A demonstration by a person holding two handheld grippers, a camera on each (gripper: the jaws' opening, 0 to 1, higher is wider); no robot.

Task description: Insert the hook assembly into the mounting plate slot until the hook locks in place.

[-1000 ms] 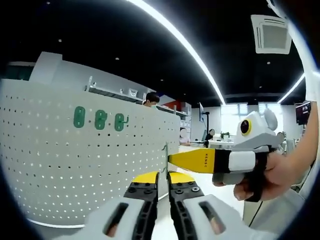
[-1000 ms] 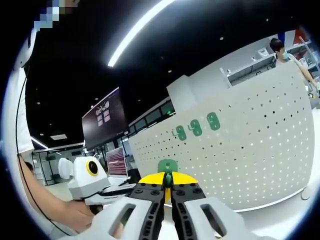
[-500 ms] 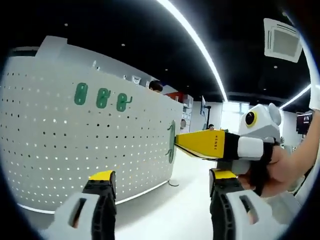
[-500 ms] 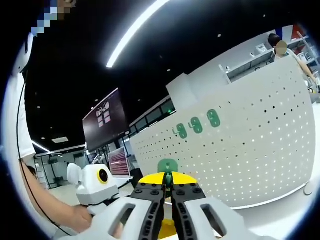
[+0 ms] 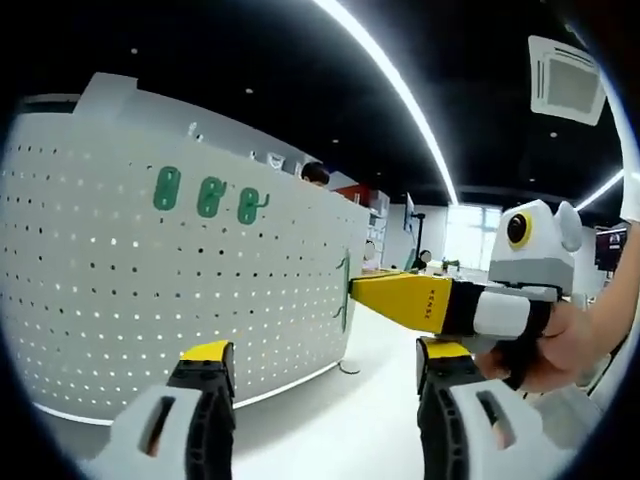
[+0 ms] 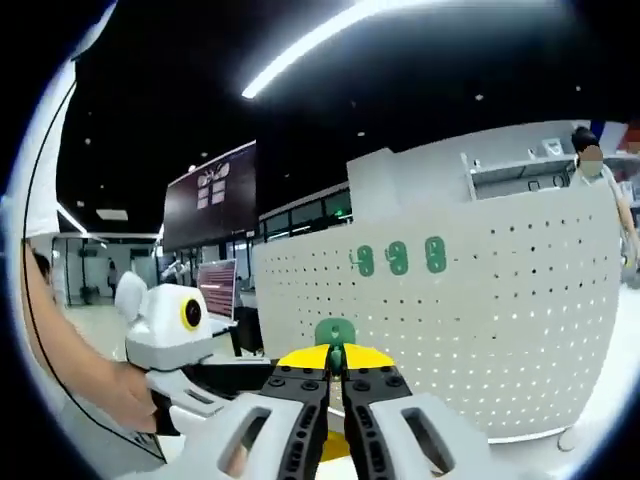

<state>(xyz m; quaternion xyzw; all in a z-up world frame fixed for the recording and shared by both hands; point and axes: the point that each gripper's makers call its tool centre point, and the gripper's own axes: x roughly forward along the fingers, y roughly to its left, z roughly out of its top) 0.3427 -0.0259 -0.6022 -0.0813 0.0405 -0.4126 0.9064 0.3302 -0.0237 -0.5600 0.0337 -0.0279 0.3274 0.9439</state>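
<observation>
Step in hand, by the look of it: bringing the green hook (image 6: 335, 333) up to the white board with holes (image 5: 190, 290), not yet pushed in. Held tight in the right gripper (image 6: 336, 372), both yellow tips pinched shut on the hook, hook sticking up just above the tips. In the left gripper view, the same right gripper (image 5: 352, 295) reaching in from the right side, hook (image 5: 343, 292) at its tip, very near the end edge of the board; touching or not, cannot tell.

Left gripper (image 5: 320, 360) wide open, nothing between its yellow tips, low in front of the board.

Up high on the board, three more green hooks (image 5: 209, 195) in a row, already hanging. Same row (image 6: 398, 258) seen from the right gripper view, above the held hook.

Next move, as a guess: line the hook up with a hole in the board, then push straight in until it clicks. Careful aim needed, holes small and close together.

Lots of free board under the three green hooks. White floor below the board bare. End edge of the board close to the held hook, so easy to miss past it. A person (image 6: 590, 163) far behind the board, well apart from the work.
</observation>
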